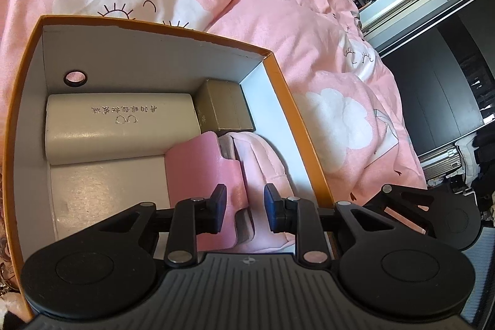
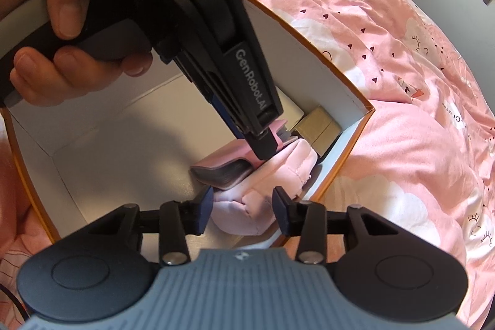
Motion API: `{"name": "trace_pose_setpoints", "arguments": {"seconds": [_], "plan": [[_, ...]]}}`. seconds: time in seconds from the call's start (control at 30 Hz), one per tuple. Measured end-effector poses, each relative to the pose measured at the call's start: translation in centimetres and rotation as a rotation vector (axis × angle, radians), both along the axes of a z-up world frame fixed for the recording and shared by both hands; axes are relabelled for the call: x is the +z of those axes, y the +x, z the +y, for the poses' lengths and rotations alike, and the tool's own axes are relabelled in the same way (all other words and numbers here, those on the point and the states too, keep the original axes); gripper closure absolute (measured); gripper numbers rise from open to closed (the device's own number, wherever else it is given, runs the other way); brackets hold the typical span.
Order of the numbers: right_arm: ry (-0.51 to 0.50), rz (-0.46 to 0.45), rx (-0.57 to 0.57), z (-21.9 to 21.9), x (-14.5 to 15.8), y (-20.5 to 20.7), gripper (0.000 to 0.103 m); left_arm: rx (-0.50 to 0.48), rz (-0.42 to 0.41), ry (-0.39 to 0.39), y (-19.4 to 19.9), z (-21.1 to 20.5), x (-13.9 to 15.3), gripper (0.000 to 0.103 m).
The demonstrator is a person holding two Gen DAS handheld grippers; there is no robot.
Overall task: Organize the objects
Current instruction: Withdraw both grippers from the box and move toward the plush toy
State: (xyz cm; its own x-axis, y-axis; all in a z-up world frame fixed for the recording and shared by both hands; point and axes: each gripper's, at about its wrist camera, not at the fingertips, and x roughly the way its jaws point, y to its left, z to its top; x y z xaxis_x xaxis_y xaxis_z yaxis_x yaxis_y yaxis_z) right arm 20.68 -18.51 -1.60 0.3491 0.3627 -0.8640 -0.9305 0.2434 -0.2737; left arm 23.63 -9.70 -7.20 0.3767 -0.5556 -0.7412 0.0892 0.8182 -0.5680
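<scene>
The right gripper (image 2: 244, 212) is hanging closest, its jaws standing apart on either side of a pink plush pouch (image 2: 278, 172). The blue pads are flanking the pouch without visibly squeezing it. The left gripper (image 1: 246, 206), gripped by a person's hand (image 2: 52, 30), is pointing down into the same spot. Its jaws are standing narrowly apart over the edge of a pink wallet (image 1: 198, 163); whether they are actually pinching it, I cannot tell.

Everything is sitting on a rumpled pink quilt (image 1: 309, 36), soft cotton printed with white clouds, closed eyes and tiny dark hearts. An open cardboard box (image 1: 278, 76) is resting on it, orange outside and matte white inside, with a black-ringed hole (image 1: 75, 78) in its far wall.

Inside, a long cream case (image 1: 120, 126) with rounded ends and a smooth leather-like skin (embossed characters are running across its lid) is lying along the far wall. A small brown carton (image 1: 225, 104), plain and square-edged, is filling the far right corner just beside it. The wallet, smooth and flat with a snap tab, is leaning against the pouch near the right wall. The pouch is looking puffy and quilted, with stitched seams.
</scene>
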Motion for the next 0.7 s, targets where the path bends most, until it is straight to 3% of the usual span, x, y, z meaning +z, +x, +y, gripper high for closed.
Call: {"name": "trace_pose_setpoints", "arguments": {"seconds": [0.13,0.43,0.57,0.7], "plan": [[0.028,0.003,-0.027,-0.1,0.9,-1.0,0.059,-0.001,-0.058,0.024,-1.2,0.7,1.6,0.074],[0.251,0.085,-0.22,2.4,3.8,-1.7,0.059,0.044,-0.232,0.112,-5.2,5.3,7.2,0.069],[0.382,0.136,-0.27,4.7,4.8,-2.2,0.059,0.112,-0.283,0.209,-6.9,8.0,8.3,0.067],[0.443,0.151,-0.273,7.2,5.3,-4.3,0.059,0.194,-0.317,0.305,-8.0,10.8,8.6,0.065]]}}
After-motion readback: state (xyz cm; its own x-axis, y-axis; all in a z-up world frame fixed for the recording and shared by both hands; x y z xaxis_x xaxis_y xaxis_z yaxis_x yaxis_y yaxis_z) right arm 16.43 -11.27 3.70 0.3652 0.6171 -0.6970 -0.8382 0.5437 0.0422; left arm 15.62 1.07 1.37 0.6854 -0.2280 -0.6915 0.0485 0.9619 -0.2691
